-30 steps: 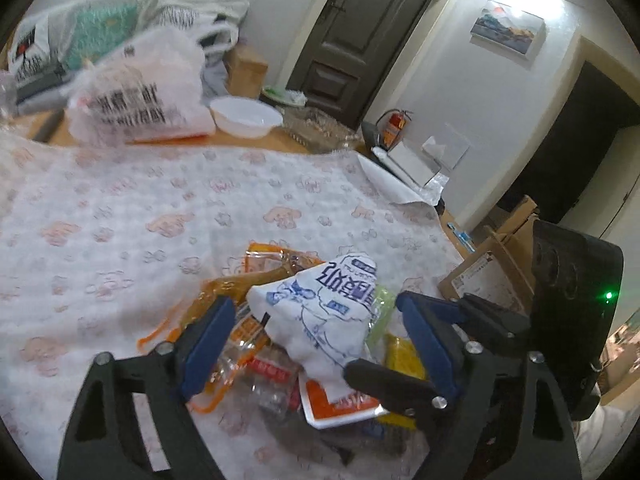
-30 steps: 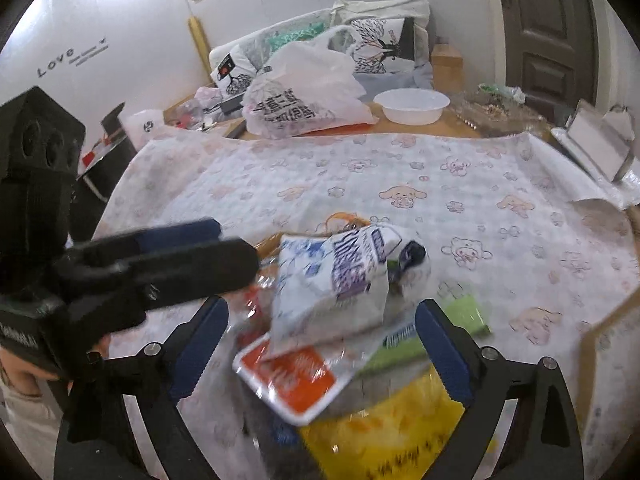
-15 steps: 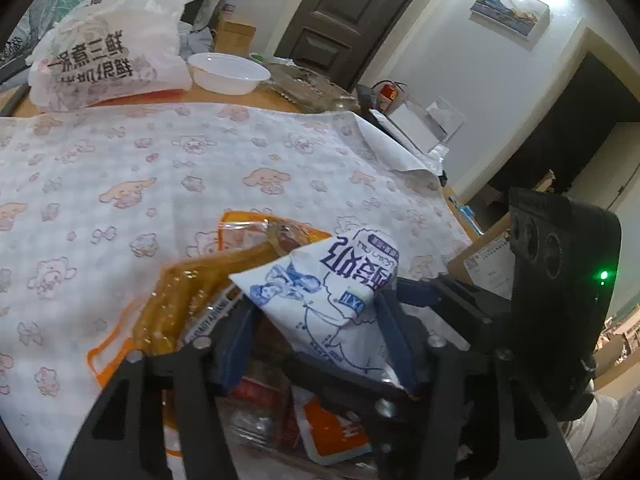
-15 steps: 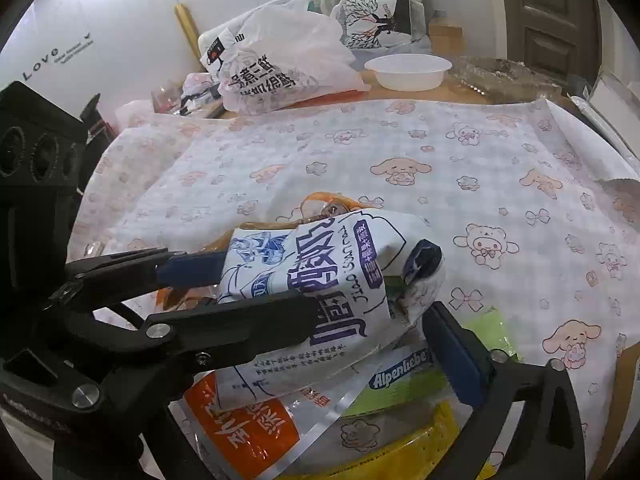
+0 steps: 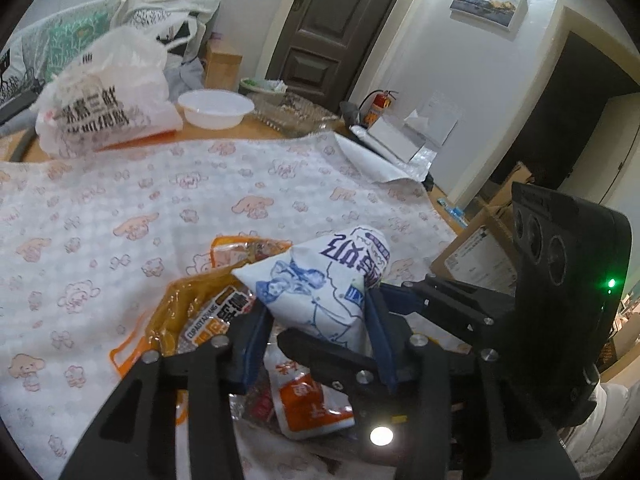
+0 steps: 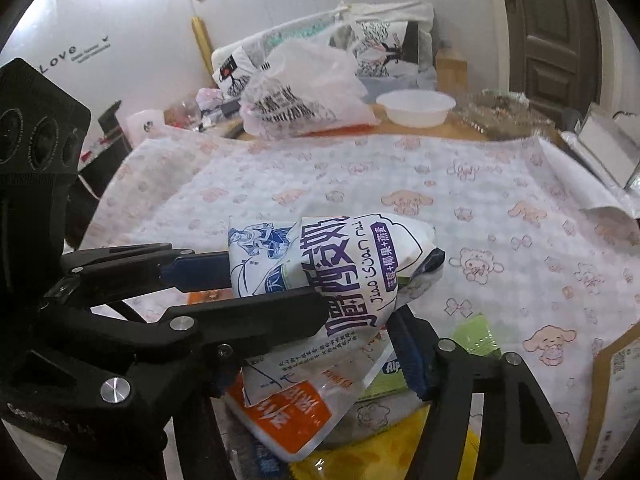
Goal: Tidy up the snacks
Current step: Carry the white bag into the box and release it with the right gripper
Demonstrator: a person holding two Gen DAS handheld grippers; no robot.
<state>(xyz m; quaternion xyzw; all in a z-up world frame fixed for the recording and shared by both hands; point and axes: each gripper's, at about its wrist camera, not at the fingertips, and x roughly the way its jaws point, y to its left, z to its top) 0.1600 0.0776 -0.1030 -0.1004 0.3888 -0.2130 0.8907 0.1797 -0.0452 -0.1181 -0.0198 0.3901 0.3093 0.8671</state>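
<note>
White-and-blue snack pouch (image 5: 326,280), lifted over the packet pile (image 5: 208,312) at the cloth's six o'clock edge, is pinched by both the left gripper (image 5: 316,334) and right gripper (image 6: 320,340), whose jaws have just been closing; next, carrying it clear likely calls for one gripper letting go.

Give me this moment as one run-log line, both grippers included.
step: lift white snack bag off snack pile | left gripper: jaws just closing, on bag | right gripper: jaws just closing, bag between, contact unclear
</note>
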